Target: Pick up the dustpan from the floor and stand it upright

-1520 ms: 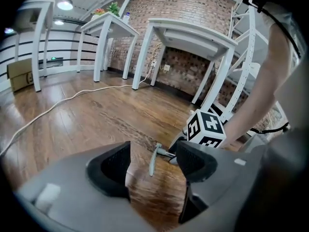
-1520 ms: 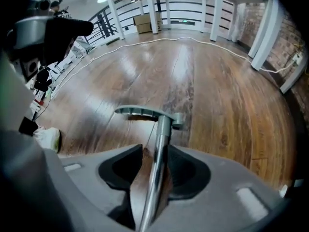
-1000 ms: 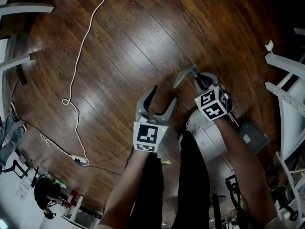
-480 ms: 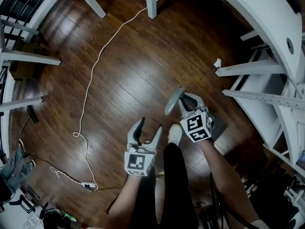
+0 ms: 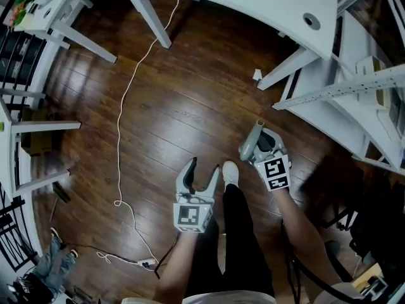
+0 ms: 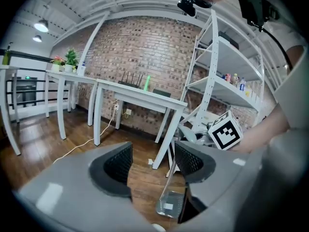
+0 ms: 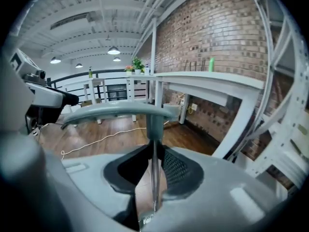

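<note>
My right gripper (image 5: pixel 258 144) is shut on the dustpan's thin metal shaft (image 7: pixel 154 178), just under its grey crossbar handle (image 7: pixel 116 111). In the head view that handle (image 5: pixel 249 143) sticks out to the left of the right gripper, high above the wooden floor. The left gripper view shows the shaft running down from the right gripper's marker cube (image 6: pixel 225 131) to the clear dustpan pan (image 6: pixel 170 204) near the floor. My left gripper (image 5: pixel 201 176) is open and holds nothing, left of the person's white shoe (image 5: pixel 230 173); its pads (image 6: pixel 118 164) stand well apart.
A white table (image 5: pixel 253 5) and its slanted legs (image 5: pixel 150 16) stand ahead. White shelving (image 5: pixel 354 100) fills the right side. A white cable (image 5: pixel 120 138) runs across the dark wood floor to a power strip (image 5: pixel 147 263). More white furniture (image 5: pixel 25 132) lines the left.
Both grippers have risen well above the floor and the view has widened onto the tables and shelving. The right one stays shut on the dustpan shaft, and the left one stays open.
</note>
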Motion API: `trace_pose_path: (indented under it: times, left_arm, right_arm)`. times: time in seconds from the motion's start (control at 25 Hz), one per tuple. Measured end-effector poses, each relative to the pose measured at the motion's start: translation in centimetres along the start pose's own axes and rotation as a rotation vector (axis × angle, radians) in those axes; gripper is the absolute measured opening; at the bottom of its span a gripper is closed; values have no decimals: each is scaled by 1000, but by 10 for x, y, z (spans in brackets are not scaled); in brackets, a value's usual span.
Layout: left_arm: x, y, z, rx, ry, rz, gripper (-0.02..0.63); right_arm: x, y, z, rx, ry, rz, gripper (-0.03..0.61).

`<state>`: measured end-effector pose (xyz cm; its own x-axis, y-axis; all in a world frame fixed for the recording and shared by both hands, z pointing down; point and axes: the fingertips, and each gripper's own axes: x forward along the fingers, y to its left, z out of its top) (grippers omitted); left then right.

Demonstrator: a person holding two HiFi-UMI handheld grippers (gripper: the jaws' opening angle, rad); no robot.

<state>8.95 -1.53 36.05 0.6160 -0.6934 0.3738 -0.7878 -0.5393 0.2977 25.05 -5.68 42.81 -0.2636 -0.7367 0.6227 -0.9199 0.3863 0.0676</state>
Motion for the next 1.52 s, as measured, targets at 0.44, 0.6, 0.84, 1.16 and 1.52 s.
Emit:
trace_pose_path:
  times: [0.44,0.6,0.84,1.16,1.52]
  left_arm:
    - [-3,-91,63,107,-6,-206,287]
    - [-27,-115,73,147,-2,-284,287]
    - [-107,-162,109,202,-23,-397,287]
    - [-238,-253,122,283,-119,-397,307]
    - [-406,-337,122,295,-212,-194,335]
  right_arm:
    - [-99,-36,-85,315,85,-201,99]
    - [-135,-11,-106,398,171,-184,207]
    - [-276,40,-60,590,-39,-284,266]
    - [-473,120,27,389,-288,-318,362]
    - [-647,172,47,163,-439,-304,360]
